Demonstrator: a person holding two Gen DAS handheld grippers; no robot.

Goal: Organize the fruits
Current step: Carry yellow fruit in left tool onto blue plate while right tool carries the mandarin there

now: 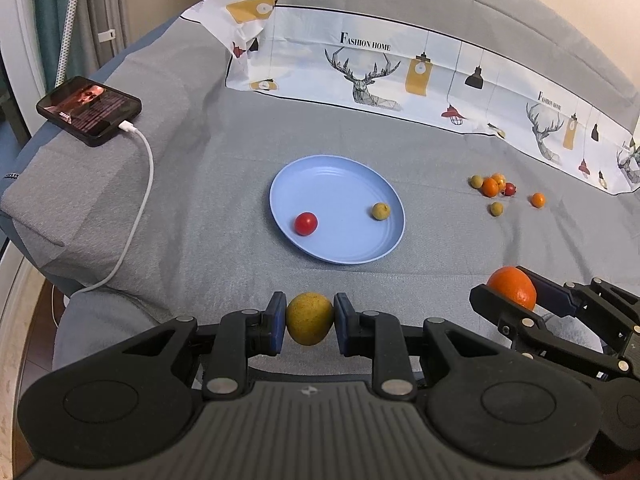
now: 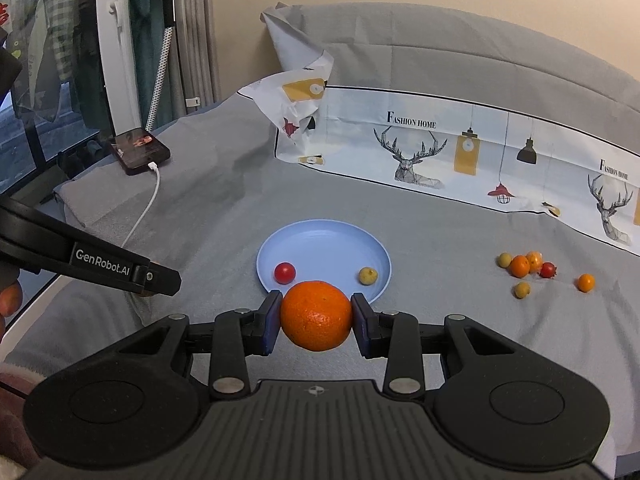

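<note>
Grey-sheeted bed (image 1: 200,184): left gripper (image 1: 310,325) fingers clamped across a small, firm, yellow-green fruit (image 1: 309,324), right gripper (image 2: 316,320) fingers pinching a round orange (image 2: 316,315) at its widest, both light, smooth, apt to roll; blue plate (image 2: 320,240) just beyond the fingers.

Each handheld gripper had a matte black plastic body with a ribbed grey top plate bearing a small crosshair mark. Round silver pivot pins joined the black linkage arms, beside two large circular discs. The left gripper (image 1: 310,323) and right gripper (image 2: 316,316) both ended in dark blue pads. White "GenRobot.AI" lettering ran along one black arm.
</note>
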